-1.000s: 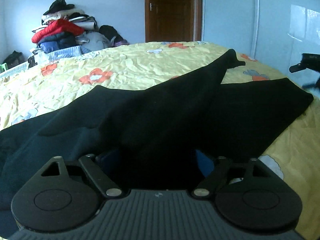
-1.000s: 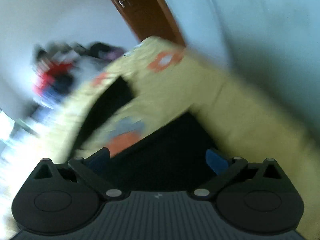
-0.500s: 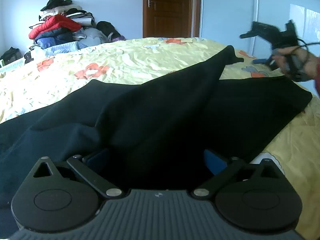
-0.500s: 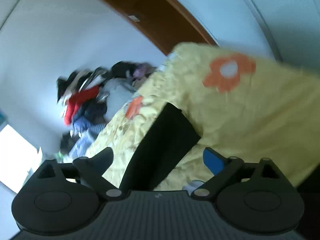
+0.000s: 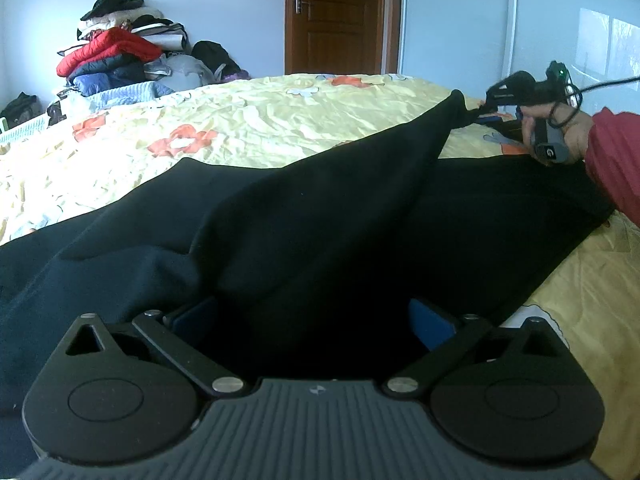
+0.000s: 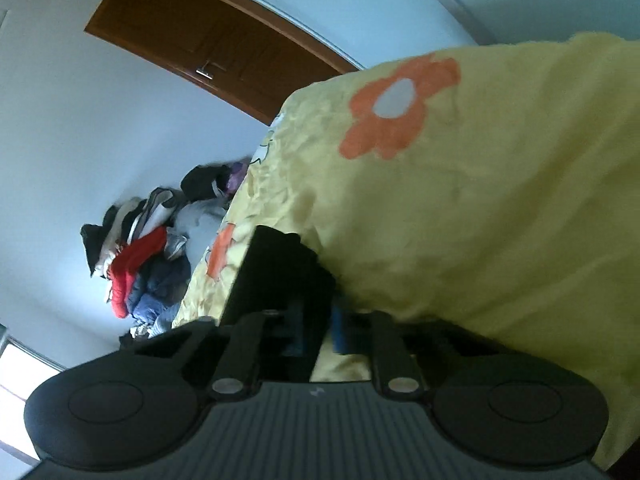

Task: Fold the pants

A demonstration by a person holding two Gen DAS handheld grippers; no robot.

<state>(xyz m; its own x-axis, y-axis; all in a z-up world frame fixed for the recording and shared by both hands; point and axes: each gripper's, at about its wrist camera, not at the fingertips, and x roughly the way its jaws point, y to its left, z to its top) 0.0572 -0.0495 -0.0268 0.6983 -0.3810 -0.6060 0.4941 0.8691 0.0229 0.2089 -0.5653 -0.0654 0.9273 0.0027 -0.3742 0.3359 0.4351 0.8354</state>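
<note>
Black pants [image 5: 320,216] lie spread on a yellow flowered bedsheet [image 5: 240,120]. My left gripper [image 5: 314,316] is open, its blue pads wide apart over the near part of the pants. In the left wrist view my right gripper [image 5: 482,114] pinches the tip of the far leg hem at the right. In the right wrist view the right gripper [image 6: 316,320] is shut on that black hem [image 6: 276,272], with the pads close together on the cloth.
A pile of clothes [image 5: 120,60] sits beyond the bed at the far left, also in the right wrist view [image 6: 140,264]. A brown door [image 5: 336,16] stands behind. White wardrobe doors [image 5: 520,20] are at the right. The bed edge falls away at the right.
My right gripper came in over the bed to the far leg hem and closed on it. The left gripper stayed open over the near cloth and rose slightly.
</note>
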